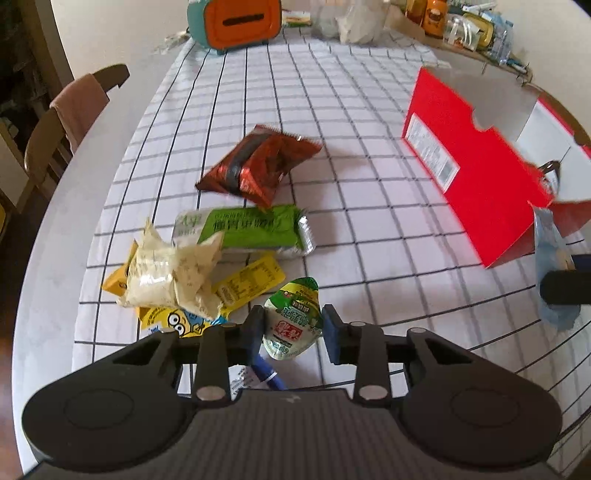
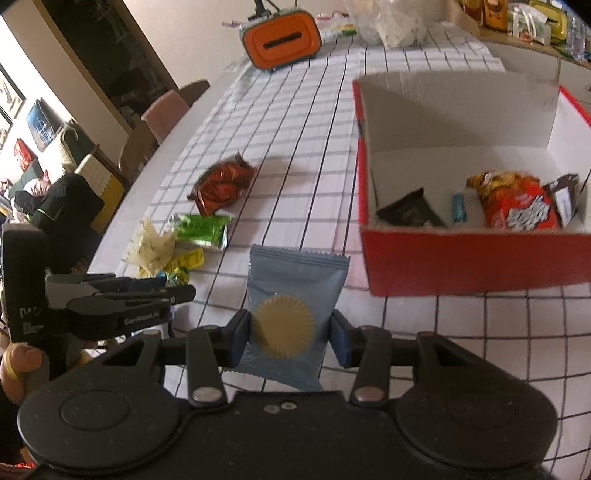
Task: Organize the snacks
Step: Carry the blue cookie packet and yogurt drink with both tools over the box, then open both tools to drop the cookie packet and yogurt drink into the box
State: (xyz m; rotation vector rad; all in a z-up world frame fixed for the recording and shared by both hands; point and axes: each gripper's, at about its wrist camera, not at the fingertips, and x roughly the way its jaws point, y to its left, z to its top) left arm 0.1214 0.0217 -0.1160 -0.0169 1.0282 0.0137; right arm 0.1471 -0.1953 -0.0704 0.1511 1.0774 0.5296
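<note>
My left gripper (image 1: pixel 293 332) is shut on a small green-and-white snack pouch (image 1: pixel 293 314), held just above the checked tablecloth (image 1: pixel 369 240). Beside it lies a pile: a cream crumpled packet (image 1: pixel 173 273), yellow packets (image 1: pixel 251 284), a green packet (image 1: pixel 247 230) and a red-brown packet (image 1: pixel 258 162). My right gripper (image 2: pixel 290 334) is shut on a blue packet (image 2: pixel 295 280) with a gold round seal, held short of the open red box (image 2: pixel 461 258). Inside the box lie an orange packet (image 2: pixel 517 206) and a dark packet (image 2: pixel 410 212).
An orange-and-teal tissue box (image 1: pixel 240 22) stands at the table's far end beside a plastic bag (image 1: pixel 358 22) and cluttered jars (image 1: pixel 472 29). A chair (image 1: pixel 74 118) stands off the table's left edge. A blue pen-like item (image 1: pixel 267 376) lies under the left gripper.
</note>
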